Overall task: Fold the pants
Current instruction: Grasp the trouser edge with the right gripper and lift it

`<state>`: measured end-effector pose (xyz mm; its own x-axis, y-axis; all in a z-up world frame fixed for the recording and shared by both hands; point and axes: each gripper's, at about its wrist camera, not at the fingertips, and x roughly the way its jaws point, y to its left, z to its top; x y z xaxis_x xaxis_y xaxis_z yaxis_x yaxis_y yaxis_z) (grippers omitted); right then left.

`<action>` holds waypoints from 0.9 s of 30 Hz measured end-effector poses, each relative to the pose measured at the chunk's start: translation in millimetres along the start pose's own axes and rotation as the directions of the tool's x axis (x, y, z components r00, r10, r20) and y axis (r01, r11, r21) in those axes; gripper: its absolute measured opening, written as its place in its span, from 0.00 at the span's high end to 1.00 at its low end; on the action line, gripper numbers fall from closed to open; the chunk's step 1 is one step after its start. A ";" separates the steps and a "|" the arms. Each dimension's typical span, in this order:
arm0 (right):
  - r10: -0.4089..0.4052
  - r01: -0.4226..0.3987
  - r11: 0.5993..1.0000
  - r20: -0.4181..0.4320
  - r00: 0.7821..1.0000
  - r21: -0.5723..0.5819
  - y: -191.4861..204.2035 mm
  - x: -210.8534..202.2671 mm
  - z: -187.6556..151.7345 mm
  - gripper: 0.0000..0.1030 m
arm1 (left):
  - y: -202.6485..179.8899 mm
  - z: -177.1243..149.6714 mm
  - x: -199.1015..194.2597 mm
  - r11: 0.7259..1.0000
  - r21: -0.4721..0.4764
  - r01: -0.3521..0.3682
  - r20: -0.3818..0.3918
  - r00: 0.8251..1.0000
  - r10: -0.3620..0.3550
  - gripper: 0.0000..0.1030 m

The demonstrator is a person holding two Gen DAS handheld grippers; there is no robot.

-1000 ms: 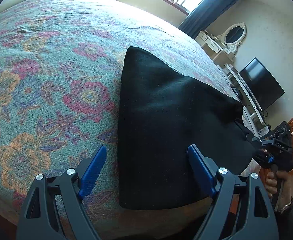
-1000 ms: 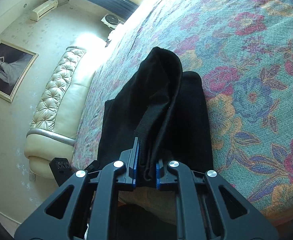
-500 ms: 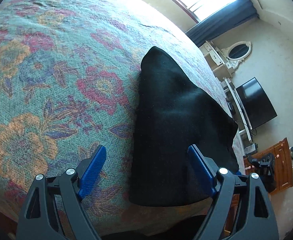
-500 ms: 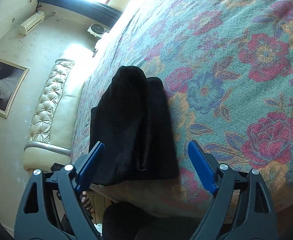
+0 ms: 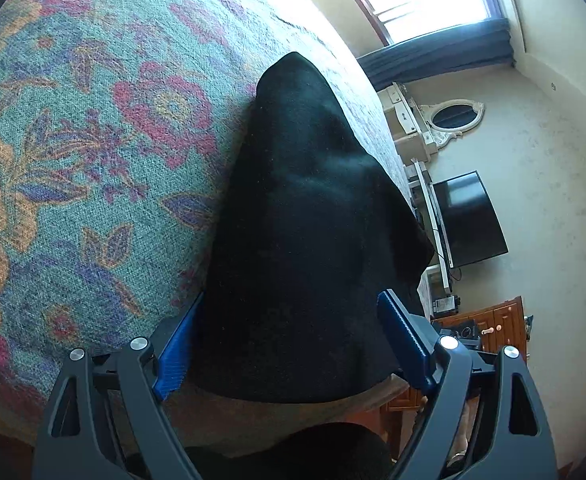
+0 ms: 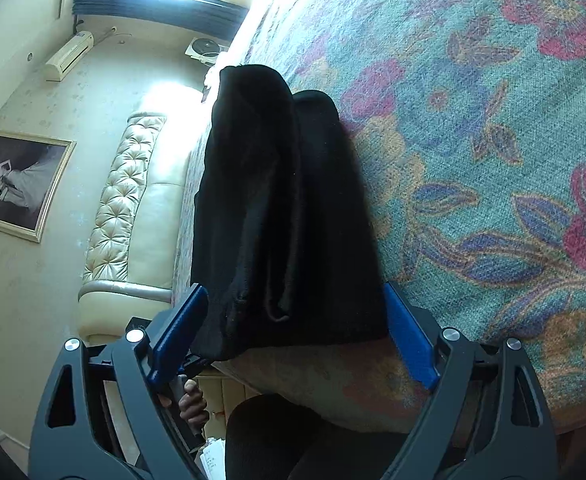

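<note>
the pants [image 5: 305, 240] are laid folded at the bed [image 5: 73, 160] edge, straddled by both grippers [image 5: 289, 344] [image 6: 293, 336], fingers spread wide. the loose top layer could be dragged open if snagged.

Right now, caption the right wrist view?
Open right claw straddles folded black pants on the floral bedspread.

right gripper [image 6: 293, 332]: one second ago it was clamped on the black pants [image 6: 281, 216]; now its jaws are spread wide, one on each side of the near edge.
pants: the raised fold has come down on the bedspread [image 6: 493, 160].
left gripper [image 5: 289, 340]: it has moved closer to the pants [image 5: 309, 240].
</note>
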<state>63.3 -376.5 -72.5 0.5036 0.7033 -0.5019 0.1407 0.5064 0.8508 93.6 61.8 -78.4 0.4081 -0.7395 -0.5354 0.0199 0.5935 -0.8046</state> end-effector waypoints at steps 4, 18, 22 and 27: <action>-0.069 0.068 0.997 -0.008 0.998 -0.045 -0.1 1.4 -2.0 0.46 | -2.7 -3.7 0.9 1.000 0.014 -0.009 0.014 1.000 0.008 0.22; -0.072 0.072 0.991 -0.001 0.997 -0.113 16.4 -9.6 -3.3 0.66 | -25.2 -19.8 -5.3 0.967 0.160 -0.196 0.039 0.981 0.192 0.59; -0.072 0.071 0.992 -0.010 0.997 -0.103 8.1 -9.6 -2.4 0.66 | -28.3 -23.7 -6.9 0.961 0.177 -0.214 0.045 0.977 0.210 0.60; -0.042 0.040 0.995 -0.025 0.999 -0.086 -14.4 -6.4 2.3 0.65 | -23.0 -24.7 -1.8 0.951 0.214 -0.225 0.045 0.974 0.221 0.59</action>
<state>60.0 -389.4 -81.3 0.4755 0.6938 -0.5408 0.0864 0.5749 0.8136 69.8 41.7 -65.2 0.4432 -0.5751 -0.6877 0.1222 0.7987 -0.5892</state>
